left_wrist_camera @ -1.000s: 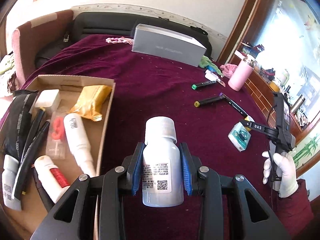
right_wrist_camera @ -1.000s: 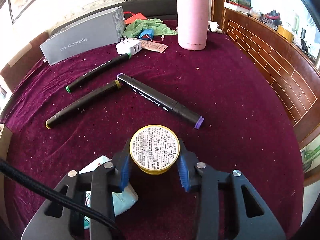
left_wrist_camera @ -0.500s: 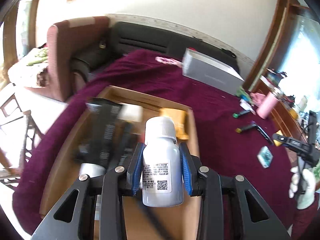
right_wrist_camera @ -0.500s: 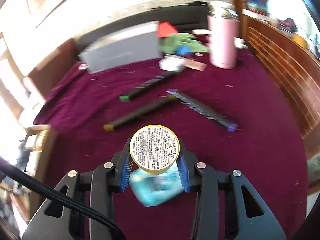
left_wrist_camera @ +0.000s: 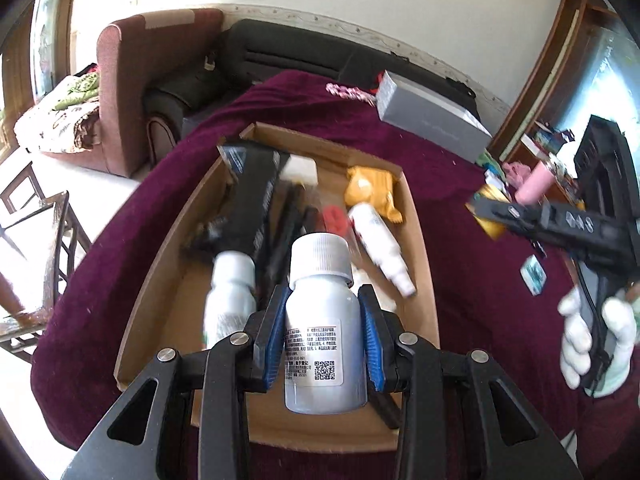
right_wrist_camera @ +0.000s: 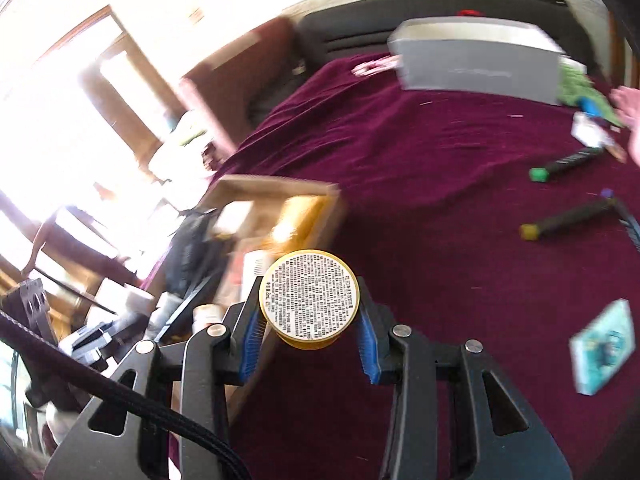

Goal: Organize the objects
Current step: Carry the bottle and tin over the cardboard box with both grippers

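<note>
**Both grippers loaded, hovering at cardboard box**

Left gripper (left_wrist_camera: 323,330) clamping white plastic bottle with ribbed white cap (left_wrist_camera: 322,322) between blue pads (left_wrist_camera: 275,340), bottle upright in the grip, printed label with QR code facing camera. Hanging over open brown cardboard box (left_wrist_camera: 416,216) on dark red velvet-covered table (left_wrist_camera: 460,288).

Sitting in box: black flat tube pouch (left_wrist_camera: 256,184), white bottle lying on its side (left_wrist_camera: 230,300), small white spray bottle (left_wrist_camera: 382,240), crinkled yellow-gold packet (left_wrist_camera: 370,190), white rectangular block (left_wrist_camera: 300,168), red small item (left_wrist_camera: 334,218), dark pens blurred.

Right gripper (right_wrist_camera: 308,320) pinching round yellow tin with printed white label face (right_wrist_camera: 309,298), label facing camera. Hovering above table just beside box's right wall (right_wrist_camera: 276,188); seen from left wrist, white-gloved hand (left_wrist_camera: 592,340) holding that gripper off to the right of box.

Lying loose on table: grey rectangular carton (right_wrist_camera: 476,62), black marker with green cap (right_wrist_camera: 562,164), black marker with yellow cap (right_wrist_camera: 560,220), teal-and-white small flat packet (right_wrist_camera: 604,346), green cloth (right_wrist_camera: 580,88). Pink tumbler (left_wrist_camera: 538,180) standing far right. Right view heavily motion-blurred.
</note>
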### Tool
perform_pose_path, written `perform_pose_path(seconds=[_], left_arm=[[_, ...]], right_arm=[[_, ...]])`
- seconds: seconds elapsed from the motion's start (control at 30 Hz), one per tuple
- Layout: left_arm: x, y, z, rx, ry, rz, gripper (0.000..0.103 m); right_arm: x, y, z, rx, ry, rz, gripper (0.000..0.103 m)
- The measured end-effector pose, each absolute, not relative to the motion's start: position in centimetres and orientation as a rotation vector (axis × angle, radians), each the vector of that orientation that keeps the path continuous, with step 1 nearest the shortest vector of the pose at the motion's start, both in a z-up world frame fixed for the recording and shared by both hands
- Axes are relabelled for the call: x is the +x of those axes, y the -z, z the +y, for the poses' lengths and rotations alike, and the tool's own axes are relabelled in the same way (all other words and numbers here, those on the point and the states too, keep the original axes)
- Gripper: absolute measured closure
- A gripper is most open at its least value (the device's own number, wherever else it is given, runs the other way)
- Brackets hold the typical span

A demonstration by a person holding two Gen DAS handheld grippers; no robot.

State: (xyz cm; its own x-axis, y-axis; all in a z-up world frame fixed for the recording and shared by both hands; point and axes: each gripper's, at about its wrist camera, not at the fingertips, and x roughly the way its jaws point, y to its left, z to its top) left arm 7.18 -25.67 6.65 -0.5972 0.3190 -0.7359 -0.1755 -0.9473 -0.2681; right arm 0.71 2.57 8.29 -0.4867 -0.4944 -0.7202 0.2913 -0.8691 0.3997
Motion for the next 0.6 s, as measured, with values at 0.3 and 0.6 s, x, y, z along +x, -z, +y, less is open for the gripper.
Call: perform_pose_path(seconds=[0.3, 0.6], left_arm=[[6.4, -3.5, -25.1, -1.403, -2.503, -0.107, 0.073], [6.1, -2.6, -25.9, -1.403, -2.456, -0.162, 0.073]], right_arm=[[-2.8, -5.9, -7.1, 1.302, 2.266, -0.176, 0.064], [-8.4, -3.3, -11.0, 1.434, 2.317, -0.044, 0.064]])
